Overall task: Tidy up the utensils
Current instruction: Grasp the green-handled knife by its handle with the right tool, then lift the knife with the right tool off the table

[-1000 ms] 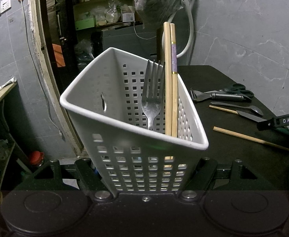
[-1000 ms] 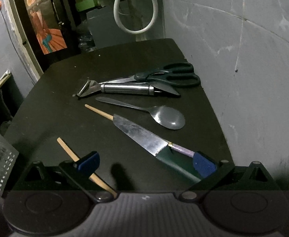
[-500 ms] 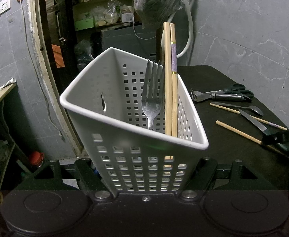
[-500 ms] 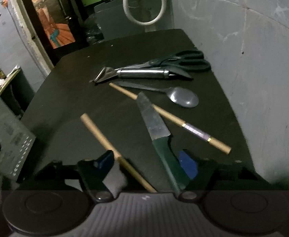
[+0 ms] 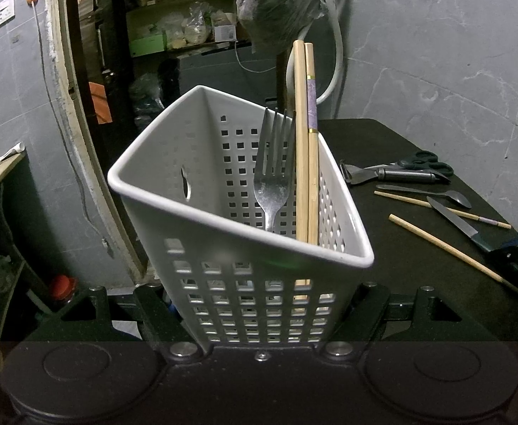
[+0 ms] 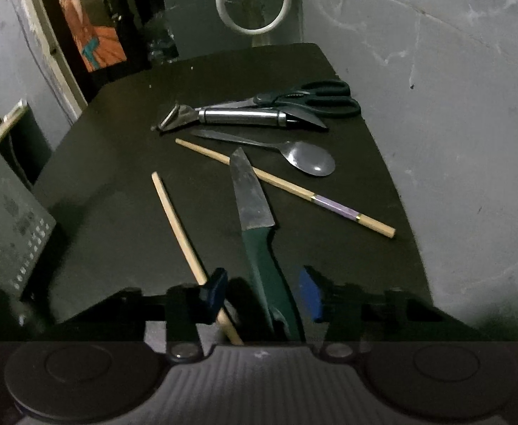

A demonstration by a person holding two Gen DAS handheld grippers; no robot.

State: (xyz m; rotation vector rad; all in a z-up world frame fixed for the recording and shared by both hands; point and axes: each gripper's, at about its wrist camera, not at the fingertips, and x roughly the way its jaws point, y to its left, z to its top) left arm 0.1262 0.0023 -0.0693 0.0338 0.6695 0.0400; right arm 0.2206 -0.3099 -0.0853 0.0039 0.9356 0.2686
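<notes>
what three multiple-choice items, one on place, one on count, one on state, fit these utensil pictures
1. Where does the metal fork stand?
A. inside the white perforated plastic basket
B. on the dark table
C. on the scissors

2. How many wooden chopsticks lie loose on the dark table?
A. none
B. two
C. four

3. What lies between the blue pads of the right hand-held gripper?
A. the grey metal spoon
B. nothing
C. the handle of the green-handled kitchen knife

Answers:
1 A: the fork stands upright in the basket beside two chopsticks.
2 B: a plain chopstick and a purple-banded chopstick lie on the table.
3 C: the knife's green handle runs between the closing jaws, whose pads do not yet press it.
</notes>
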